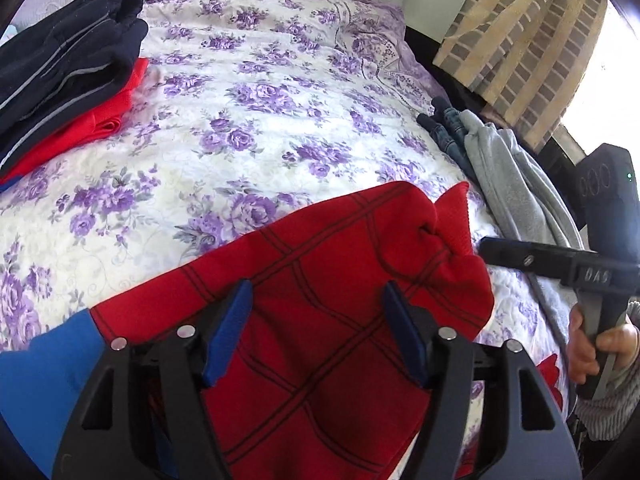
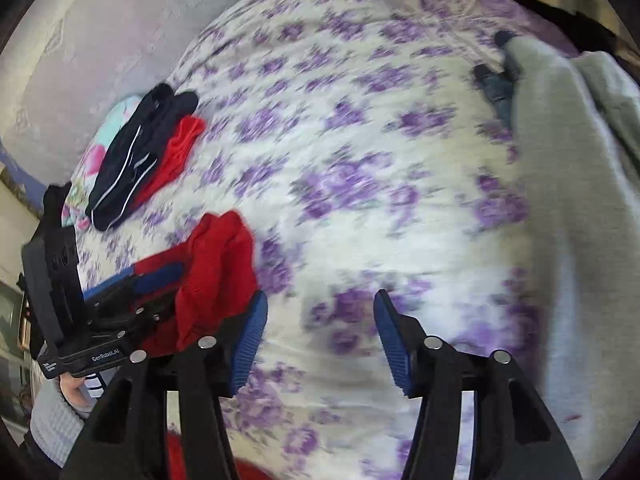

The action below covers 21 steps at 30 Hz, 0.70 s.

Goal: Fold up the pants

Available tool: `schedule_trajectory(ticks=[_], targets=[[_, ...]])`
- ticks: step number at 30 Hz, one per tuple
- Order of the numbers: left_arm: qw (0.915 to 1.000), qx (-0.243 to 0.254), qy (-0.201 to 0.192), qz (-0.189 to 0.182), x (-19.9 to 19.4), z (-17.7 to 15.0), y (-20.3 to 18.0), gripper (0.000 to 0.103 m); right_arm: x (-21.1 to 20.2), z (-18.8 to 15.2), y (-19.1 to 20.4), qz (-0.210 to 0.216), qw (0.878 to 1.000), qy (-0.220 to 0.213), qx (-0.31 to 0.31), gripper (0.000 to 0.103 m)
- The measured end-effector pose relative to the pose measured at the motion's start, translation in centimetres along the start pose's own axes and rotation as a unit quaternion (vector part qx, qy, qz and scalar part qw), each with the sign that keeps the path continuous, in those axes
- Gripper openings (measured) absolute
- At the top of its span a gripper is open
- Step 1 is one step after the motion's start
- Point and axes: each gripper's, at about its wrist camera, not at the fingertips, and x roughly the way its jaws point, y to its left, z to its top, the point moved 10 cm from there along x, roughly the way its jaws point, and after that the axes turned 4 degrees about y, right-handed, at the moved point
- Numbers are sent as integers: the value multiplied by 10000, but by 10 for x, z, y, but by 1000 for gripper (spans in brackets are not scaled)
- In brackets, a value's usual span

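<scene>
Red pants with a dark web pattern and a blue part lie bunched on the floral bedspread. My left gripper is open, its blue pads spread just above the red cloth. The pants also show in the right wrist view, at the left, with the left gripper over them. My right gripper is open and empty over bare bedspread, right of the pants. It shows in the left wrist view, at the right edge.
A folded stack of dark navy striped and red garments sits at the far left. Grey pants and jeans lie in a pile at the bed's right edge. A brick-pattern curtain hangs beyond.
</scene>
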Motion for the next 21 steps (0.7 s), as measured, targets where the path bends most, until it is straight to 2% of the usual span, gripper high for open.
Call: schedule_trajectory(ticks=[1,4,6,8,11,13,15,16,18,20,21], targets=[[10000,18,-2,21,0,0,0,65,6,0,7,-202,9997,25,-158,48],[10000,-1,-4,-6,1,0,-1,65,8,8,39,-347,9965,-166,-745,46],[10000,-31,-11,-50,1,0,-3,65,7,8,62,-907,9844,-329,-1469,46],[10000,-37,-21,-65,1,0,-3,65,11,4,73,-1150,9743,-302,-1912,46],[9999,-67,-39,-73,0,0,-1,63,15,4,72,-1258,9718,-256,-1979,46],[9999,-129,-52,-92,-1,0,2,61,21,6,72,-1146,9755,-160,-1872,46],[9998,-195,-65,-81,-1,1,6,55,29,6,73,-1209,9758,-14,-1822,47],[9997,-220,-71,-106,-2,1,7,56,31,6,72,-1256,9757,4,-1793,48],[9995,-240,-73,-173,-2,1,7,57,37,7,64,-1544,9722,76,-1759,60],[9996,-218,-68,-162,-2,1,8,57,39,5,51,-1947,9627,192,-1867,74],[9996,-209,-67,-154,-2,1,8,57,36,6,43,-1986,9638,241,-1763,74]])
